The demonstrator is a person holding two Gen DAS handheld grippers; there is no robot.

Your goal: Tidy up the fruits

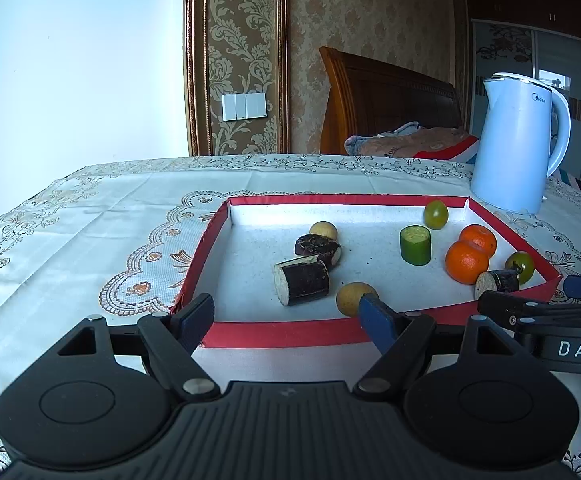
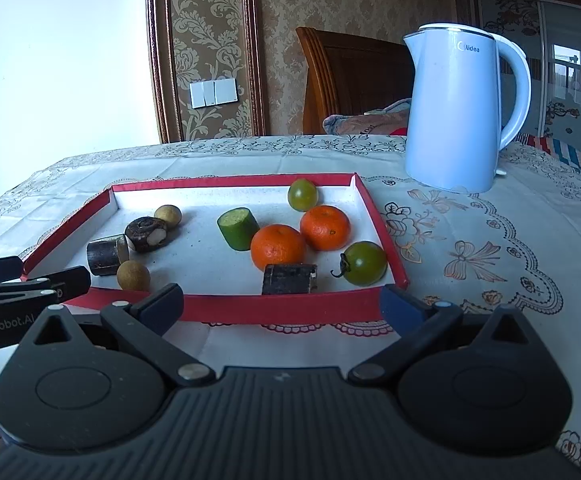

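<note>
We find both grippers, left (image 1: 286, 320) and right (image 2: 282, 304), spread and empty at the near rim of the tray (image 2: 290, 308). The fruits (image 2: 278, 246) lie loose inside. Risk, in our judgement: round pieces roll if nudged, scattering neighbours.

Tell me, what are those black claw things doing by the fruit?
A person holds two grippers, the left gripper and the right gripper, both open and empty at the near edge of a red tray. The oranges, green tomatoes and other pieces lie loose in the tray. Nothing is picked up yet.
</note>
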